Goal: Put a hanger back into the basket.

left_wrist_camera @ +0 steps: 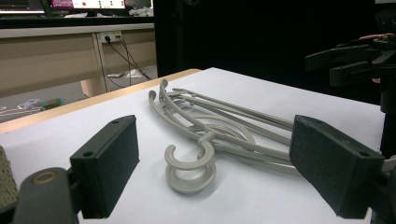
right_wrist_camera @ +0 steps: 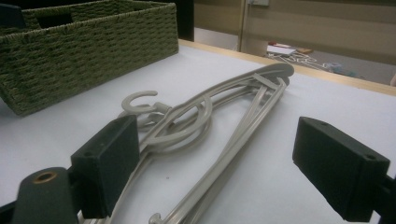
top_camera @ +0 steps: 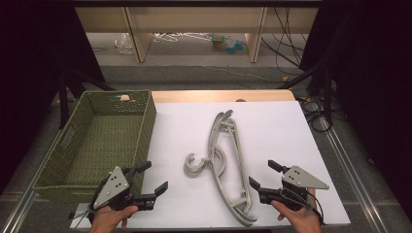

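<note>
A small stack of grey plastic clothes hangers [top_camera: 227, 162] lies on the white table top [top_camera: 272, 131], hooks curling to the left. My left gripper [top_camera: 153, 178] is at the near left, open and empty, its jaws facing the hangers [left_wrist_camera: 210, 135]. On the near right my right gripper [top_camera: 262, 175] stands open and empty, pointing left at the hangers [right_wrist_camera: 205, 126]. From the left gripper view the right gripper [left_wrist_camera: 348, 60] shows far off.
A green woven basket [top_camera: 141, 131] sits at the table's left side, empty inside; its wall [right_wrist_camera: 88, 56] shows in the right gripper view. Beyond the table are a wooden shelf [top_camera: 194, 24], cables and floor clutter. Metal rails run along both table sides.
</note>
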`<state>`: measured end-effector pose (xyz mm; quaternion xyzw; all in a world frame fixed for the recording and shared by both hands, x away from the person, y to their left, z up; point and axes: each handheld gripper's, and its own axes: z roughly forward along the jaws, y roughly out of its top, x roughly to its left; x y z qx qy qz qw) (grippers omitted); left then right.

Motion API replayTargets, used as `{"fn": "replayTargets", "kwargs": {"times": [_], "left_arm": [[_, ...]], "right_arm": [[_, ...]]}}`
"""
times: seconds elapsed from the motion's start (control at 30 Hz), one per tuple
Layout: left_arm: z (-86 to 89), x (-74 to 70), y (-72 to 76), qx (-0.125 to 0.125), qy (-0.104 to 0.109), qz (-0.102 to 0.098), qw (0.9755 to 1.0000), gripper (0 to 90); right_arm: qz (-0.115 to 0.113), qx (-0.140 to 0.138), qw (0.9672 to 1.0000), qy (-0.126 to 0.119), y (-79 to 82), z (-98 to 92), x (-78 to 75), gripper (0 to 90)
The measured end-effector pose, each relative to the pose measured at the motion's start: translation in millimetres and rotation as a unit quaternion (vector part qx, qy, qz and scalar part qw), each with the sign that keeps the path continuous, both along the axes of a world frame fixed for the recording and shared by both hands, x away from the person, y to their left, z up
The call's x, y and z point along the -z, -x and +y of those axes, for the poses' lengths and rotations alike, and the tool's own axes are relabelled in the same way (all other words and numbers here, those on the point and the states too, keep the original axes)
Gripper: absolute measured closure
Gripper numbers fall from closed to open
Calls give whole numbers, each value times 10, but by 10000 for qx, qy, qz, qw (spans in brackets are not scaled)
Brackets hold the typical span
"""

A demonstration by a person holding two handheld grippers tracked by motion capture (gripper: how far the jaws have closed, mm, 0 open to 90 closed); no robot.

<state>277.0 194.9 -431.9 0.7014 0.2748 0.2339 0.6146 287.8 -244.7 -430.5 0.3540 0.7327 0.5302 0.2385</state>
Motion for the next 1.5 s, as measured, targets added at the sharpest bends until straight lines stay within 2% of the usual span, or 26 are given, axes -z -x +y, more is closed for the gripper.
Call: {"fn": "replayTargets", "kwargs": {"times": [0.2,0.3,0.33,0.4,0.53,0.57,0.6,0.63,0.77,0.87,0.9,0.93,1.0,1.03,1.1,1.13,1.17,1.2,1.23,1.27,1.43,1.5], "left_arm": [[2,-1,-3,8,-9,-7,10000,156],[-3,2,2,0,0,16,10000,156],[-3,1,0,5,-6,15,10000,156],[-4,1,-2,12,-6,15,10000,156],[-8,1,0,18,17,51,10000,156],[-11,1,-1,24,6,48,10000,156],[-11,2,-2,36,0,47,10000,156],[-11,2,-1,29,1,48,10000,156],[-10,0,-6,43,-6,34,10000,156],[-12,2,-6,39,-5,46,10000,156],[-12,3,-8,32,-10,49,10000,156],[-12,3,-8,32,-10,49,10000,156],[-13,9,-16,37,-8,33,10000,156],[-13,9,-15,18,-24,53,10000,156],[-16,10,-17,8,-16,56,10000,156],[-18,11,-16,7,-13,61,10000,156],[-22,11,-11,3,-5,76,10000,156],[-22,10,-11,9,-7,72,10000,156],[-22,10,-11,9,-7,72,10000,156],[-21,10,-10,19,-25,60,10000,156],[-22,10,-11,16,-15,66,10000,156],[-26,9,-11,17,-13,69,10000,156]], "right_arm": [[-37,60,10000,65,1,8,7,158],[4,3,9999,105,1,14,4,157],[86,5,9999,119,8,20,3,157],[18,44,9999,142,10,27,6,158],[127,-24,9998,178,7,45,15,158],[232,-54,9995,202,19,68,17,158],[247,-98,9995,195,18,77,15,157],[167,-73,9997,156,8,96,22,157],[269,-130,9993,240,31,172,-1,157],[226,-263,9985,413,11,273,5,159],[333,-349,9976,490,6,322,9,158],[333,-349,9976,490,6,322,9,158],[436,-539,9946,776,-31,435,26,159],[521,-617,9912,1048,-63,554,34,158],[633,-753,9863,1321,-91,688,25,162],[633,-753,9863,1321,-91,688,25,162],[570,-863,9803,1682,-118,826,15,181],[570,-901,9780,1792,-125,876,15,189],[570,-901,9780,1792,-125,876,15,189],[704,-977,9722,2007,-152,987,25,203],[1019,-973,9654,2196,-252,1087,94,213],[1181,-1012,9604,2310,-294,1125,118,227]]}}
